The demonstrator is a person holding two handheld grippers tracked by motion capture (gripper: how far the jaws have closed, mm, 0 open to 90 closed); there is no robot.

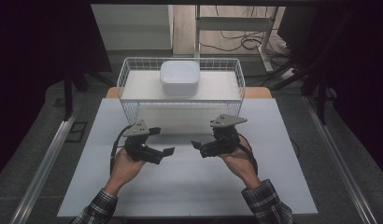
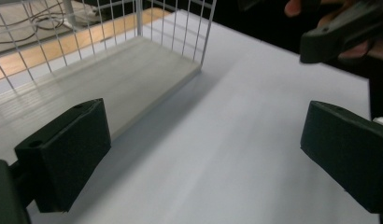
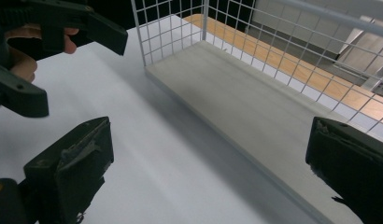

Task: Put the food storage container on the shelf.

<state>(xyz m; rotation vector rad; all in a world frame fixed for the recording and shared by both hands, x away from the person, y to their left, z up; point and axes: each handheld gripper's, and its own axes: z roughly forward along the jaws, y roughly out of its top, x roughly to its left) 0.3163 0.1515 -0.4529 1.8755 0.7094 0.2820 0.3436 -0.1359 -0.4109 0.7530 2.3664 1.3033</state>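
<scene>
- Left gripper hovers over the white surface, its fingers spread wide with nothing between them.
- Right gripper faces it from close by, fingers equally wide apart and empty.
- Just beyond both sits the white wire basket at the far edge of the surface.
- A white square bowl rests upside down on top of the basket, towards its back, well apart from either gripper.
</scene>
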